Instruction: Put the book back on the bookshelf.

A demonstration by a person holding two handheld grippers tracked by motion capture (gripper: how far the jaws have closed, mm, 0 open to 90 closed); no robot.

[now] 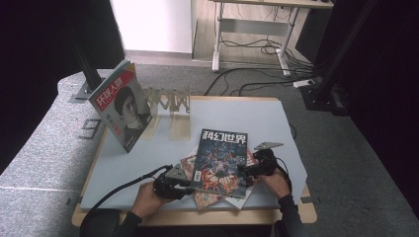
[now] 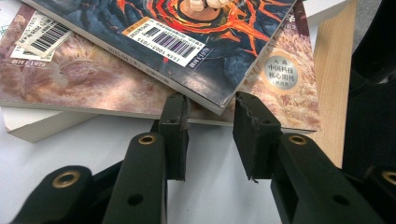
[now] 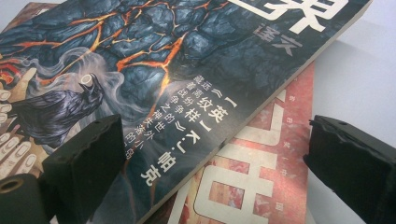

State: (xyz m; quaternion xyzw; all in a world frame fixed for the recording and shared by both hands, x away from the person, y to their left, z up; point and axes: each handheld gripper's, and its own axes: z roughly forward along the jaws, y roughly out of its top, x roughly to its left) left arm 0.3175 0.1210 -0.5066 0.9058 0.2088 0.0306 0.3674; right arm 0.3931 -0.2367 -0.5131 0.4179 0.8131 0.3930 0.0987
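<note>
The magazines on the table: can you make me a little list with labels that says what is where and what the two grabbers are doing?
top magazine: dark blue cover, topmost on the stack near the front edge
stack below: tan magazine and red-lettered one
standing magazine: red-topped one, propped upright at back left
rack: wooden holder beside it
left gripper: jaws apart at the top magazine's corner, not pressing
right gripper: jaws wide, straddling the top magazine's edge
table: pale top

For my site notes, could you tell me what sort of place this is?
Probably a lab or office recording space: black camera poles flank the table, cables trail over grey carpet, and a height-adjustable desk stands behind.
</note>
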